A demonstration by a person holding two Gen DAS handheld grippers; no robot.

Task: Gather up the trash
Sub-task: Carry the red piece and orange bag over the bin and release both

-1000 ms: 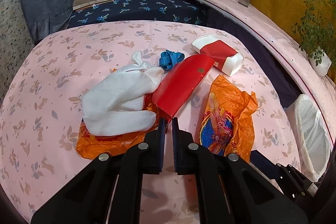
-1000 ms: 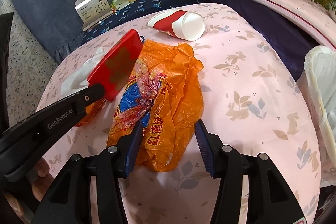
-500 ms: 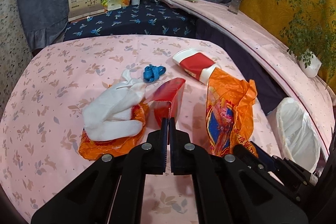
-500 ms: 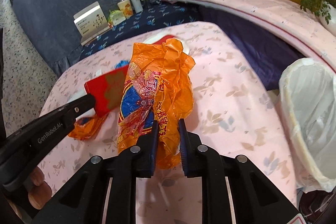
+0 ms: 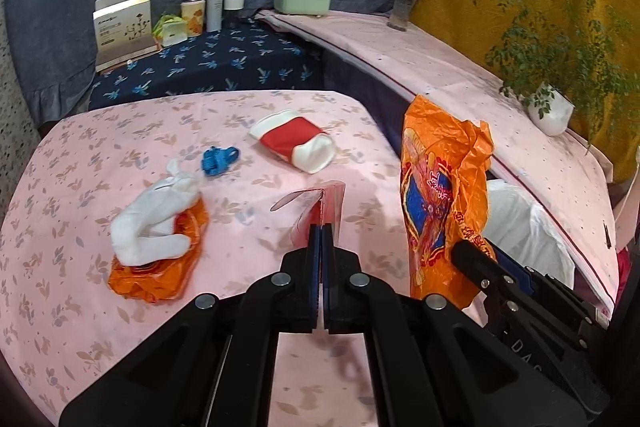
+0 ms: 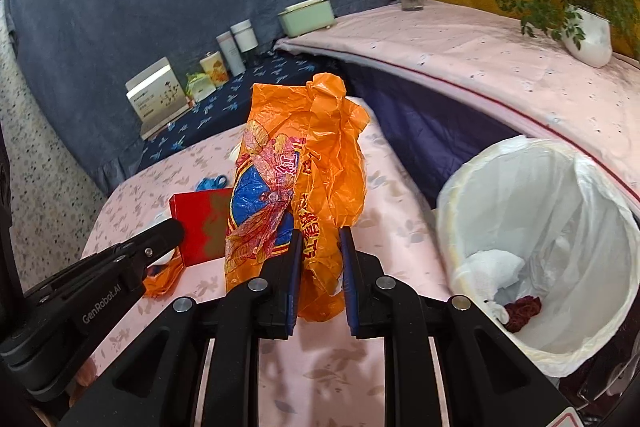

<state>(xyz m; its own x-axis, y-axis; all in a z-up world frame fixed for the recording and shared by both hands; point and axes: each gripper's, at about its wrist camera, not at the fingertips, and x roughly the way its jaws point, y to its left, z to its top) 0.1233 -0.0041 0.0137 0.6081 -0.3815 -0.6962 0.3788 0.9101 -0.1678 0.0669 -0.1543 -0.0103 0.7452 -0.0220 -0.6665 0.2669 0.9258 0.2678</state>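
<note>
Orange wrapper (image 6: 304, 163) hung pinched in right gripper (image 6: 320, 275), lifted off pink table (image 5: 100, 163) beside lined bin (image 6: 540, 343), likely for dropping. Left gripper (image 5: 321, 239) clamped red card (image 5: 326, 201) edge-on, raised, probably next.

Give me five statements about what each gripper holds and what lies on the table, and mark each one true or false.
1. The right gripper grips the orange plastic bag. True.
2. The left gripper is open and holds nothing. False: it is shut on the red envelope.
3. The lined bin holds nothing. False: white and dark red items lie inside.
4. The red and white cup lies on its side. True.
5. A white glove lies on the table. True.
</note>
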